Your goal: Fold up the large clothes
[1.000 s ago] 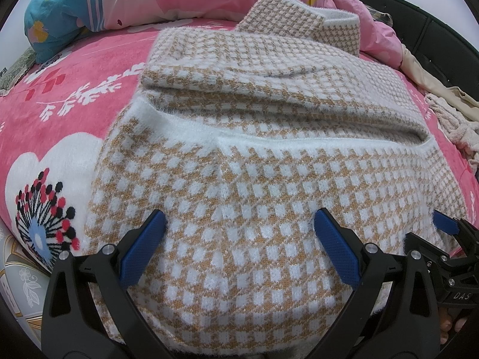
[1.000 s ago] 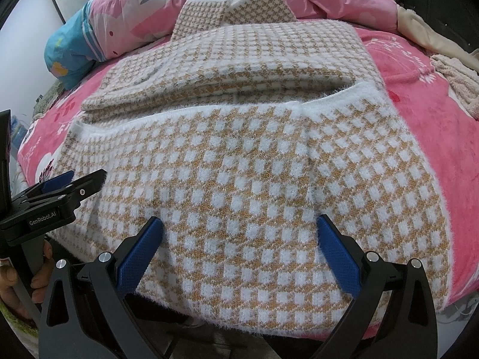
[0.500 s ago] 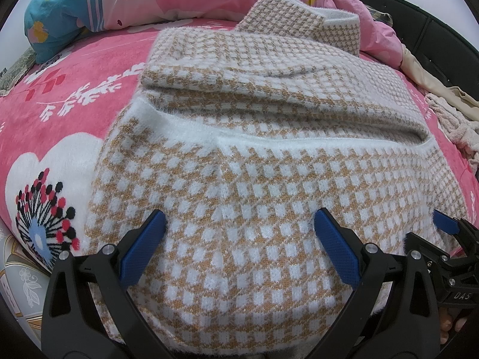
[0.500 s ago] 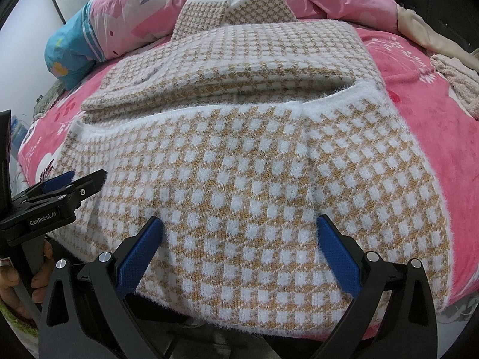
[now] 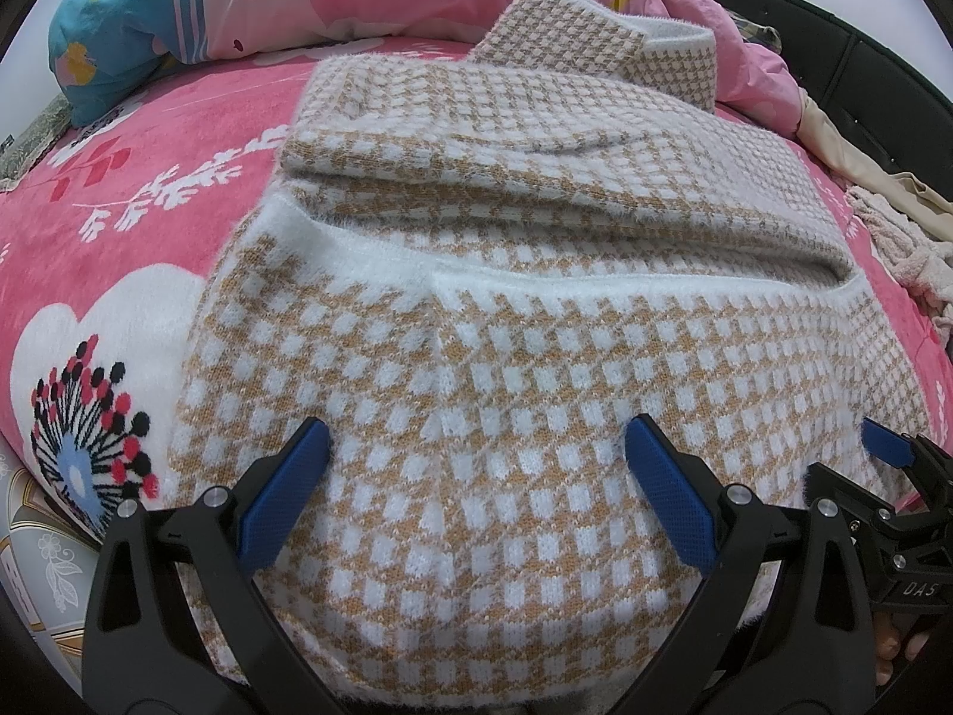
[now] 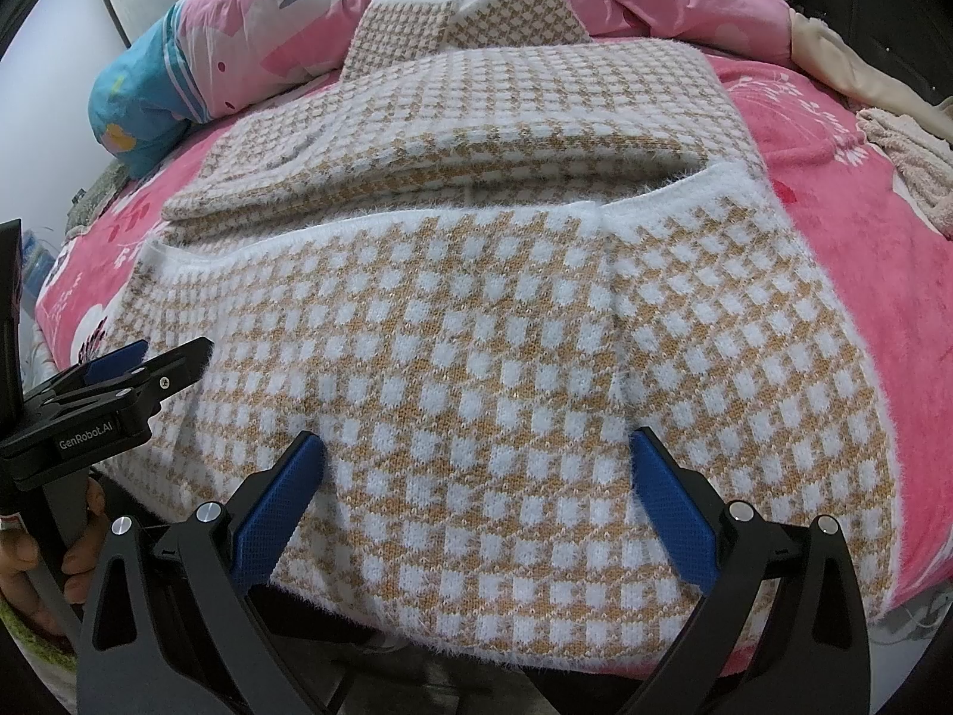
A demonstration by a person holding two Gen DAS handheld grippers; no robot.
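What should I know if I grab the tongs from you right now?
Left tongs: open, holding nothing, hovering at the near hem of the checked sweater.
Right tongs: open too, holding nothing, at the same hem further right.
The sweater lies on the pink blanket, its near edge hanging over the side of the bed.
Done: the sleeves look folded across the body, making a thick band in the middle.
Left: probably grip the near hem with both tongs and fold it up toward the collar, then smooth it.
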